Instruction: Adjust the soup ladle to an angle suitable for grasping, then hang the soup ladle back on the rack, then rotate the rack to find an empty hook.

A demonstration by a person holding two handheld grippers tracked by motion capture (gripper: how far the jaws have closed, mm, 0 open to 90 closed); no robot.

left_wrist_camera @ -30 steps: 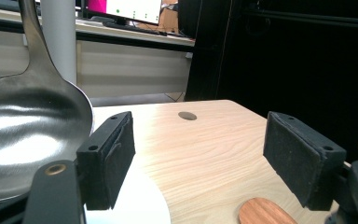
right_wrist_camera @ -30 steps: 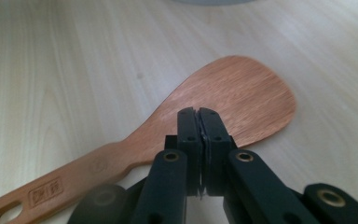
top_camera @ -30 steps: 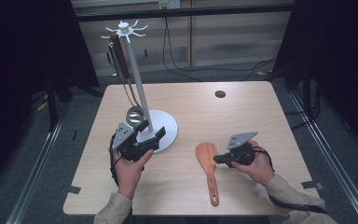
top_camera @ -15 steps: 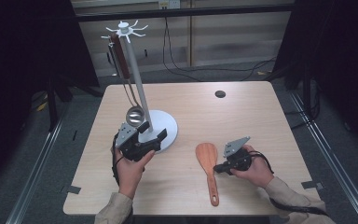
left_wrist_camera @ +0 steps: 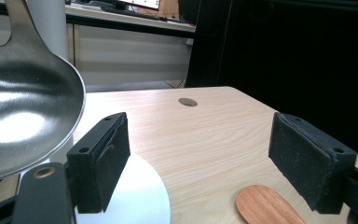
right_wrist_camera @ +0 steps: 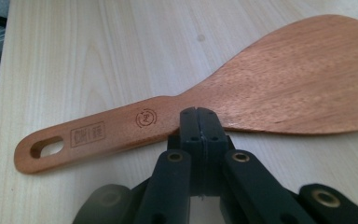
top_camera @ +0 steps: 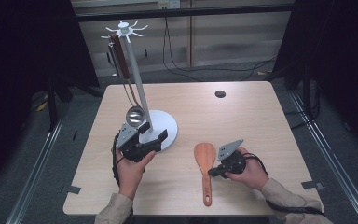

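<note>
Wooden spatula [top_camera: 205, 161] is lying flat on counter [top_camera: 242, 121], near-right of centre. Right claw [right_wrist_camera: 199, 122] is sitting pressed together, tips just beside spatula's neck. Left claw [top_camera: 154, 133] is gaping wide w/ nothing between, by hanging steel ladle [top_camera: 134, 115] & rack base [top_camera: 165, 128].

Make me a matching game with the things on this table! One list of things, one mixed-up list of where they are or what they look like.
Things:
1. ladle
2. wooden spatula
3. left gripper
4. right gripper

States:
a. jaws shut, tips at the spatula's neck
b. lies flat on the table
c. hangs from the white stand
d. jaws wide open, nothing between them

Pairs: 1-c, 2-b, 3-d, 4-a
</note>
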